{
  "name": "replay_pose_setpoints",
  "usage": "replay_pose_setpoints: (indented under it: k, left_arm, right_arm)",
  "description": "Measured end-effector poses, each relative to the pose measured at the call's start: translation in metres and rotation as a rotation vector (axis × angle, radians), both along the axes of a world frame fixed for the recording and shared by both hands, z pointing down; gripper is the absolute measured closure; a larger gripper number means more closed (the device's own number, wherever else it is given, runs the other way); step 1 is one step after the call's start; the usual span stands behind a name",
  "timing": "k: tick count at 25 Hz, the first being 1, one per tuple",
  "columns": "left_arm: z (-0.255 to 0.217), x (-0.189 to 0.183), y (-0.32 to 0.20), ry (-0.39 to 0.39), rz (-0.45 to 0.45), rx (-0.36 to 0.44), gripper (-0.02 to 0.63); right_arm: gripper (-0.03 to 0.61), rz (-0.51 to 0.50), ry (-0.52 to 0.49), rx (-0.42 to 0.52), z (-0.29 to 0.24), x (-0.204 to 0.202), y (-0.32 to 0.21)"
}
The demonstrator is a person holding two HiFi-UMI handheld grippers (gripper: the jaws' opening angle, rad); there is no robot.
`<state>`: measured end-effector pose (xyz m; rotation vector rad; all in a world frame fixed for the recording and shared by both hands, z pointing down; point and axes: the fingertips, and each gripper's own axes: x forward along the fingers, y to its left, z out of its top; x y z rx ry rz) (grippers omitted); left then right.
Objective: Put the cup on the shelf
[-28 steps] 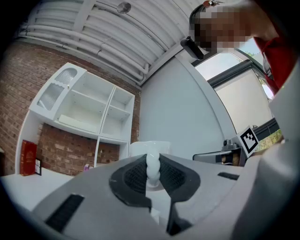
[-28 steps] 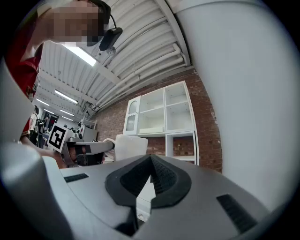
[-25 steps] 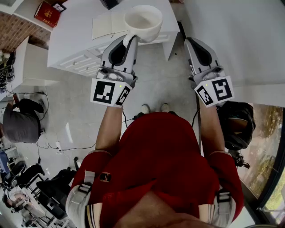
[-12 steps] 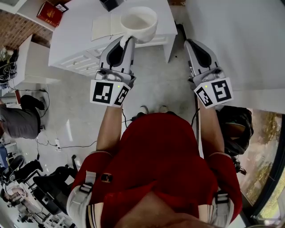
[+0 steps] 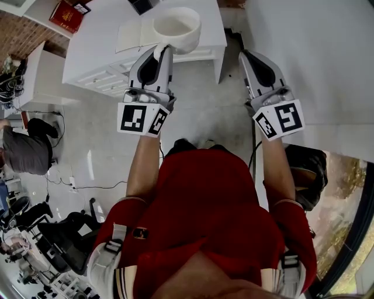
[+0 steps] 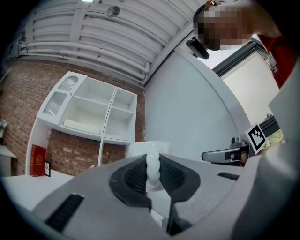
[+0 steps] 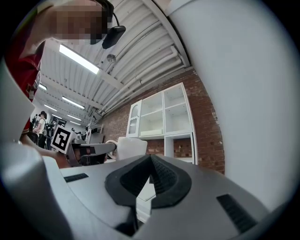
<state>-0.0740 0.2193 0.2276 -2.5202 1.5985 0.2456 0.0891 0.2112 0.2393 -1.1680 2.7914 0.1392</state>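
Cup: white ceramic cup (image 5: pixel 176 28), wide round mouth, plain pale interior, loop handle on the side facing the person. It sits upright, rim up, off any surface. In the head view it hangs over the near edge of the white table (image 5: pixel 96 55), beside a flat cream sheet (image 5: pixel 133 36) that lies on that table.

Left claw (image 5: pixel 162 51): jaws nearly together, pinched on the cup's handle. The left gripper view shows the white handle (image 6: pixel 153 169) squeezed between the two black ribbed pads (image 6: pixel 136 177), with the cup body just past them. The cup is carried by the handle only.

Right claw (image 5: pixel 246 56): jaws together with nothing between them; the right gripper view shows the pads meeting at the tips. It sits level with the left claw, well apart from the cup, next to a plain white wall (image 5: pixel 315 52). From its camera the cup (image 7: pixel 129 146) shows off to the left.

Pose: both bare forearms reach forward from a red shirt (image 5: pixel 210 210), roughly parallel. The marker cubes on both grippers face the head camera.

Shelf: white open cubby shelf unit (image 6: pixel 91 112) on a red brick wall (image 6: pixel 18 98), ahead of and above the left claw in its own view. The cup is well apart from it. A red book (image 5: pixel 64 14) lies on a side surface to the far left.
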Motion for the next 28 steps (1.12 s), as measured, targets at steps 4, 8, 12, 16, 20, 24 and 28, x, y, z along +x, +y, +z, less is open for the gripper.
replay_pose_setpoints:
  k: [4, 8, 12, 16, 20, 24, 28]
  left_arm:
    - [0.002, 0.004, -0.006, 0.005, -0.018, 0.0, 0.568]
    - [0.004, 0.001, -0.015, -0.001, -0.027, -0.003, 0.568]
    - [0.009, -0.006, -0.037, -0.005, -0.035, -0.004, 0.568]
    - [0.018, -0.01, -0.067, -0.007, -0.035, -0.005, 0.568]
    - [0.022, -0.017, -0.105, -0.005, -0.027, -0.003, 0.568]
    - [0.03, -0.027, -0.147, -0.013, -0.012, -0.011, 0.568]
    - [0.037, -0.036, -0.194, -0.027, 0.016, -0.015, 0.568]
  right_arm:
    - [0.581, -0.001, -0.003, -0.006, 0.004, 0.008, -0.007]
    - [0.581, -0.004, 0.002, -0.012, 0.007, 0.008, -0.016]
    - [0.581, -0.002, 0.01, -0.01, 0.009, 0.003, -0.036]
    - [0.581, 0.013, 0.021, -0.023, 0.018, 0.004, -0.062]
    - [0.581, 0.027, 0.029, -0.031, 0.022, -0.003, -0.1]
    - [0.581, 0.042, 0.037, -0.043, 0.029, -0.014, -0.14]
    - [0.581, 0.067, 0.045, -0.053, 0.034, -0.024, -0.186]
